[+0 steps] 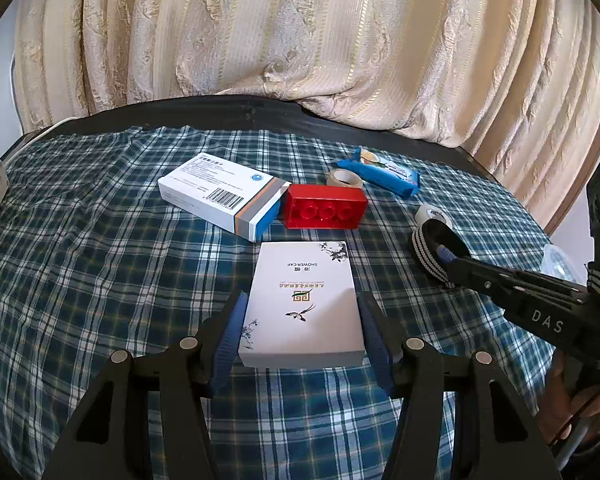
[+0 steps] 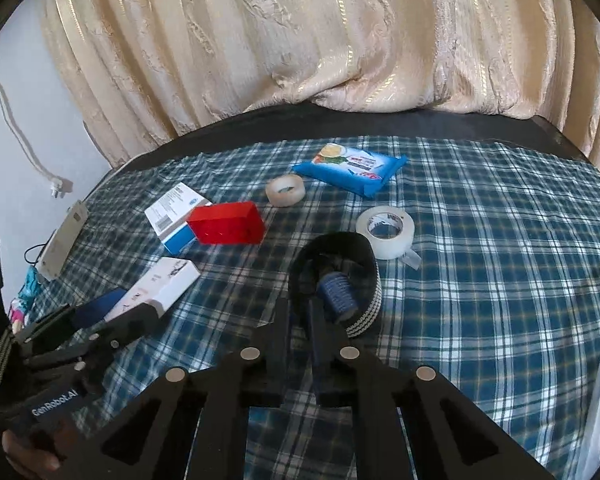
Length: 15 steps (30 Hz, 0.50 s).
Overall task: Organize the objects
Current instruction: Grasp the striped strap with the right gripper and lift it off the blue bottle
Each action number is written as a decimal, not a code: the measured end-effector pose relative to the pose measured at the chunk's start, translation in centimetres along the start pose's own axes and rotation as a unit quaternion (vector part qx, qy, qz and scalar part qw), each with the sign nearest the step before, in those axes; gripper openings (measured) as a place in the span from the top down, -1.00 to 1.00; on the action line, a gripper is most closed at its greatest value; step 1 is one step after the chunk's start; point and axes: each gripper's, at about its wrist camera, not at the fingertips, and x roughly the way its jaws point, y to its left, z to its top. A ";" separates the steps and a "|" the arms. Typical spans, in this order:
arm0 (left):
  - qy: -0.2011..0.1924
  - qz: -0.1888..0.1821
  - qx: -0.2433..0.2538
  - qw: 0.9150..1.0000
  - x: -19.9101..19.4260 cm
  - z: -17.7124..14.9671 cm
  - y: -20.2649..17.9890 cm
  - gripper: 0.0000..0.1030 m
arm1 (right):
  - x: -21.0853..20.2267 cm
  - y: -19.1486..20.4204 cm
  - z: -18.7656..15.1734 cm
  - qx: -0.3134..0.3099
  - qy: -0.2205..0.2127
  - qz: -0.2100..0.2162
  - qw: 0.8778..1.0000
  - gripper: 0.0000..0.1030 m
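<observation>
Left wrist view: your left gripper straddles the glossy white shower-cap box, pads beside its long sides; contact unclear.
Your right gripper is pinched shut on the woven black-and-white elastic band, mid-counter on the checked cloth. Toward the far edge: a hard red brick, two clear tape rolls, a crinkly blue packet.
</observation>
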 end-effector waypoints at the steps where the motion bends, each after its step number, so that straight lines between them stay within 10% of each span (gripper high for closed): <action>1: 0.000 -0.001 0.000 1.000 0.0 0.0 0.0 -0.11 | -0.1 -0.1 0.0 0.001 -0.001 0.000 1.000 0.75; 5: 0.002 -0.001 -0.001 1.000 0.1 -0.1 -0.1 -0.11 | -0.6 -0.4 0.1 0.008 -0.012 -0.003 1.000 0.41; 15: 0.002 -0.001 -0.005 1.000 0.1 -0.1 0.1 -0.11 | 0.6 1.6 0.7 -0.032 -0.009 0.003 0.999 0.40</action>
